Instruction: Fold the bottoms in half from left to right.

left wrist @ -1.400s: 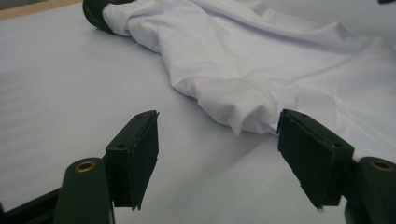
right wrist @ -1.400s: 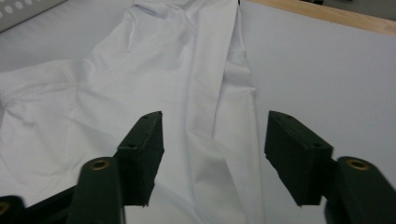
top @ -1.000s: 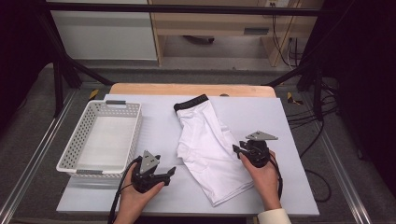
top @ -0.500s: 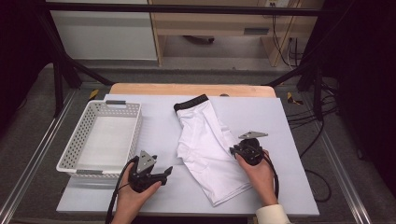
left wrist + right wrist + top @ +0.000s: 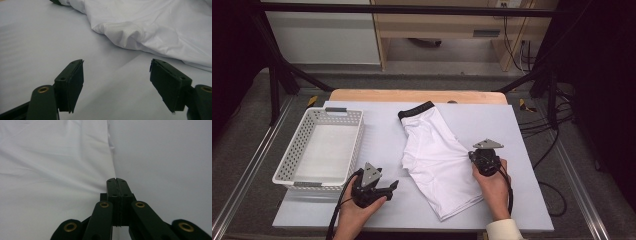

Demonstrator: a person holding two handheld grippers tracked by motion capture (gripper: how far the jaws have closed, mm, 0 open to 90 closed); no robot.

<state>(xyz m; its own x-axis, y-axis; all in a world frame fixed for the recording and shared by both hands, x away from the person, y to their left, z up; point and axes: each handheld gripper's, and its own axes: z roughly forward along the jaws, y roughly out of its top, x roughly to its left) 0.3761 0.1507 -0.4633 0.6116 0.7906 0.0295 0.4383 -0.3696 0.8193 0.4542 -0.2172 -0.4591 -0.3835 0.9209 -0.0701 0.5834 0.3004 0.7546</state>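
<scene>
White shorts (image 5: 437,160) with a black waistband lie spread on the pale table (image 5: 377,135). My right gripper (image 5: 472,156) is at the shorts' right edge. In the right gripper view its jaws (image 5: 116,180) have just been closing and now stand shut, with the edge of the shorts (image 5: 50,170) running in between them. My left gripper (image 5: 393,187) rests low on the table, left of the shorts. Its jaws (image 5: 116,75) are open over bare table, with a fold of the shorts (image 5: 150,25) a little ahead of them.
A white plastic basket (image 5: 292,176) stands on the table's left part, just behind my left hand. A wooden board runs along the table's far edge (image 5: 412,95). Black frame legs and cables stand off the table on both sides.
My right gripper has shifted slightly left onto the shorts' right edge. The left gripper has stayed where it was.
</scene>
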